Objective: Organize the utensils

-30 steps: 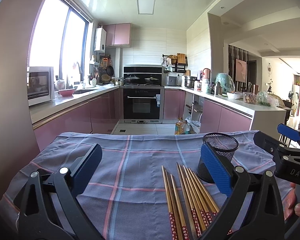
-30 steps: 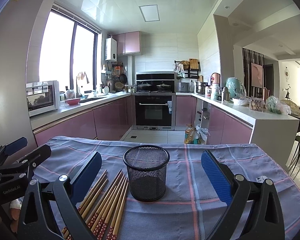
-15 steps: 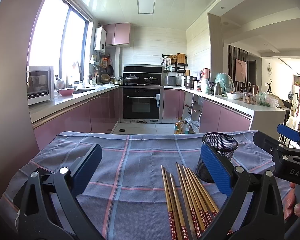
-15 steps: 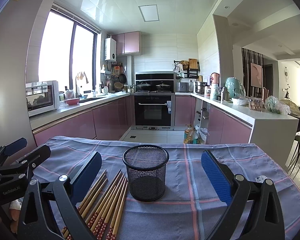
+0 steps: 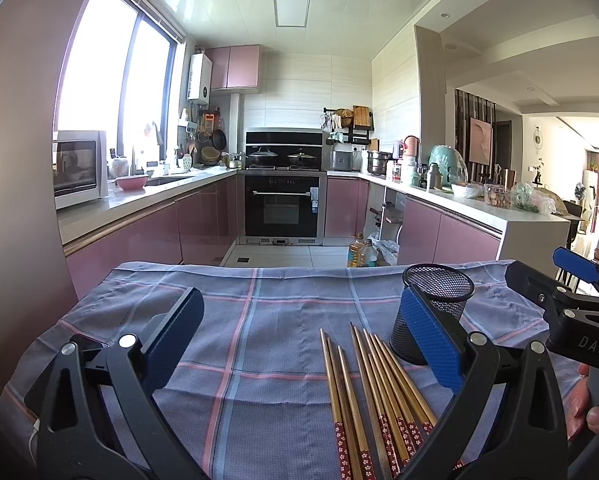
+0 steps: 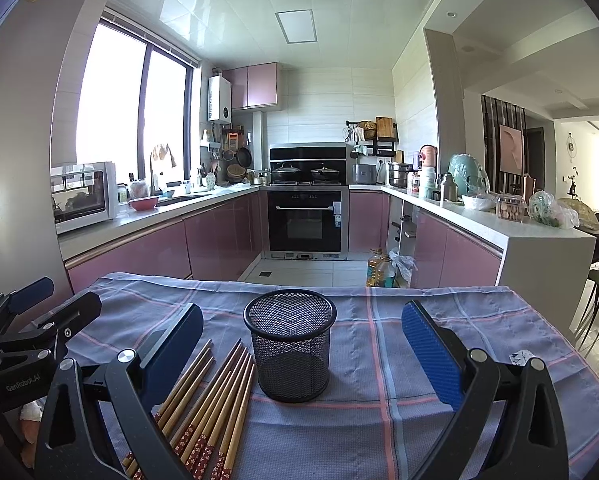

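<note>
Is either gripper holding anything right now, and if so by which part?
Nothing is held. The left gripper and right gripper are both open; the chopsticks lie on the cloth.

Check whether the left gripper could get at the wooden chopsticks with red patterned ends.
Probably yes: the left gripper is open, and the wooden chopsticks lie uncovered on the cloth ahead, beside the black mesh cup.
</note>
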`<state>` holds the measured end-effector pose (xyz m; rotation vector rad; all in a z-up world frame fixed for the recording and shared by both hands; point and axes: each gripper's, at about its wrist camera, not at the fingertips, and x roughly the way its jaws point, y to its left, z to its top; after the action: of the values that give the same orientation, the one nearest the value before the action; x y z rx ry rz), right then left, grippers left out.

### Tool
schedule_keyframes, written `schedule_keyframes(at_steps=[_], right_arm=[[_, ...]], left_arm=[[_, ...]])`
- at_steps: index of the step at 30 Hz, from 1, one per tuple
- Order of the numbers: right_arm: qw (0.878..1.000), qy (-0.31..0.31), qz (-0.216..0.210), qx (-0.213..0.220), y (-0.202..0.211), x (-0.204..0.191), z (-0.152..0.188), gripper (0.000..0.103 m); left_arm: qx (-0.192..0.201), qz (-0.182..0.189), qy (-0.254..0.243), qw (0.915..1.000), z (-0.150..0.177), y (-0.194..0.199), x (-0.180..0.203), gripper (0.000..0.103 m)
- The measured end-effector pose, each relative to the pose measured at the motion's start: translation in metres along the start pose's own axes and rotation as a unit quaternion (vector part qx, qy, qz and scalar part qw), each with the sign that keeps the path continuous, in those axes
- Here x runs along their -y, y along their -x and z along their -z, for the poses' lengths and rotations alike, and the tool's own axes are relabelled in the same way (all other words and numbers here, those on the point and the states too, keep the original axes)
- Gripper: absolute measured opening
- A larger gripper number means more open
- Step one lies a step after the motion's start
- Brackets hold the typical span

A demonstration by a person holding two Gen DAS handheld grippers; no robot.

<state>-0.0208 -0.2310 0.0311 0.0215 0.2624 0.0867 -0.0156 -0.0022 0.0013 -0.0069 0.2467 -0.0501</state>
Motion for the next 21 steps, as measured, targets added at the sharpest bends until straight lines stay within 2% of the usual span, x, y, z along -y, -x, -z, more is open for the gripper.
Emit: schedule_keyframes(at_steps=[21], right_arm=[[1.000, -0.002, 0.001, 0.003, -0.0009, 0.0021, 0.0006, 0.096]], left_arm=[[-0.001, 0.000, 0.000, 1.0000, 0.0009, -0.0001, 0.0013, 0.097]])
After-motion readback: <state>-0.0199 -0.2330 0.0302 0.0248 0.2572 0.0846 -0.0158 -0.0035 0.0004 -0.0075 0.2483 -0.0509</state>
